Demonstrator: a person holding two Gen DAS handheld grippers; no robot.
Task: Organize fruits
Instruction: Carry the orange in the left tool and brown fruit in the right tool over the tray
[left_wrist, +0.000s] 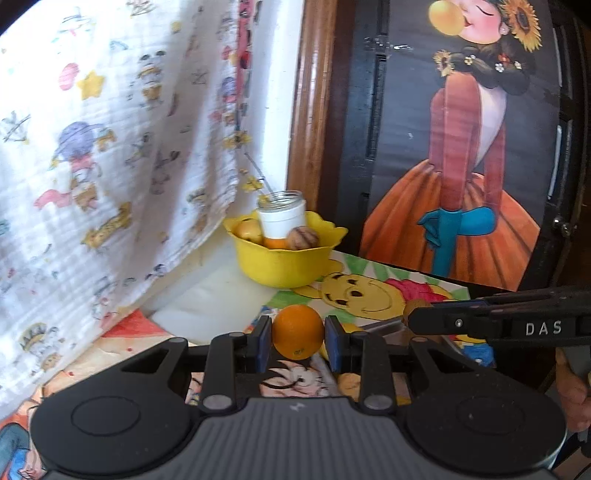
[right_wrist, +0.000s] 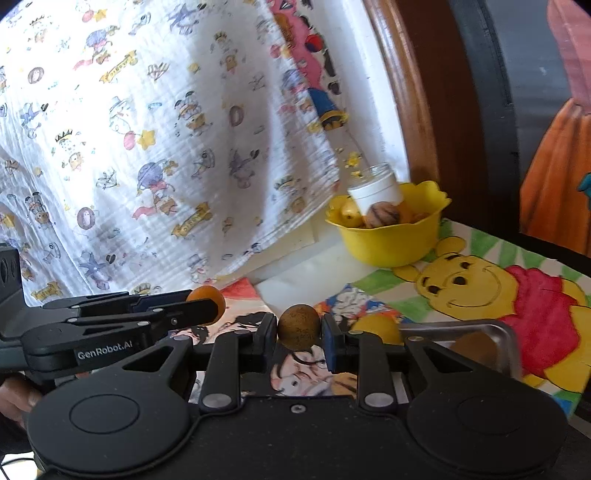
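So the counter (right_wrist: 295, 273) is pretty much covered in cartoon drawings, a big yellow bear picture (right_wrist: 498, 291) along the right edge. The yellow bowl (right_wrist: 391, 243) sits at the back, just beside it.

Glossy plastic bowl (left_wrist: 284, 264), crinkled printed cloth (left_wrist: 110, 147), polished wood frame (left_wrist: 308, 110).

An orange (left_wrist: 297, 331) sat clamped, lifted above the tabletop; a brown kiwi (right_wrist: 298, 326) likewise. Far off, a yellow bowl (left_wrist: 284, 267) held fruit and a jar (left_wrist: 282, 218).
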